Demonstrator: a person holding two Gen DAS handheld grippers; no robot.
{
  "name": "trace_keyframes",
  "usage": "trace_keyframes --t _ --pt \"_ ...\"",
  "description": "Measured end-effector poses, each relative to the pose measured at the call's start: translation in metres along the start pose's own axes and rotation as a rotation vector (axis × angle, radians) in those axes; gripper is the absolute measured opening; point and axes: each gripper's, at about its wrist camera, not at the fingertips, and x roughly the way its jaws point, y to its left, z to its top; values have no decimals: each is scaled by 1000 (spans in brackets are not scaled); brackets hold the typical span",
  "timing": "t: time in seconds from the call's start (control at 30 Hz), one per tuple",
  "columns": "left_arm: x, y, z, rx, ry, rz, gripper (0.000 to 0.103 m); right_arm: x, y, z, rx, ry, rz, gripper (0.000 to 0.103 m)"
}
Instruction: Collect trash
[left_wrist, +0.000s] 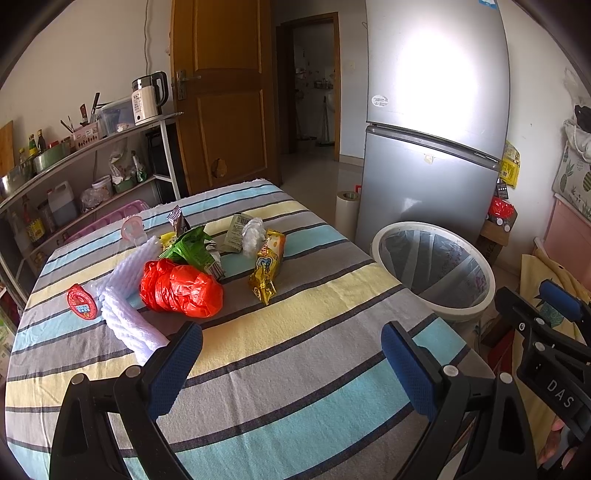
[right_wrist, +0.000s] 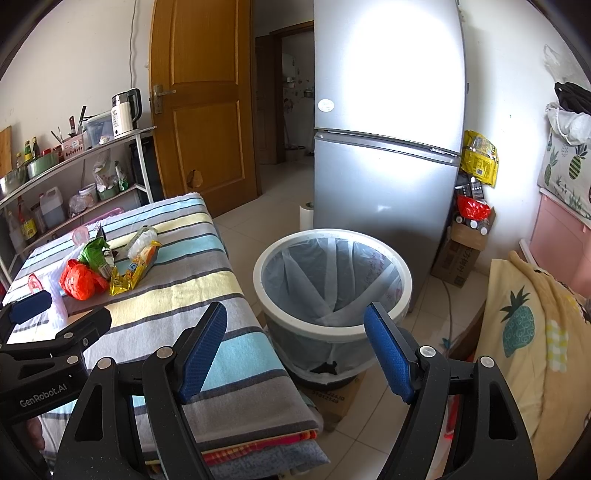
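Trash lies on the striped tablecloth: a red plastic bag, a green wrapper, a yellow snack wrapper, white foam netting, a red round lid and a crumpled white bag. A white bin with a clear liner stands right of the table. My left gripper is open and empty above the near cloth. My right gripper is open and empty in front of the bin, at the table's right edge. The red bag and yellow wrapper show there too.
A silver fridge stands behind the bin. A metal shelf with a kettle, bottles and pots lines the left wall. A wooden door is at the back. A pineapple-print blanket lies at the right.
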Motion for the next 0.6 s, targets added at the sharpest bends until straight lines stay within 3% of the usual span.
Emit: trace_keyframes --t 0.6 --pt "1 -1 0 2 2 -1 98 -1 0 0 0 2 -1 77"
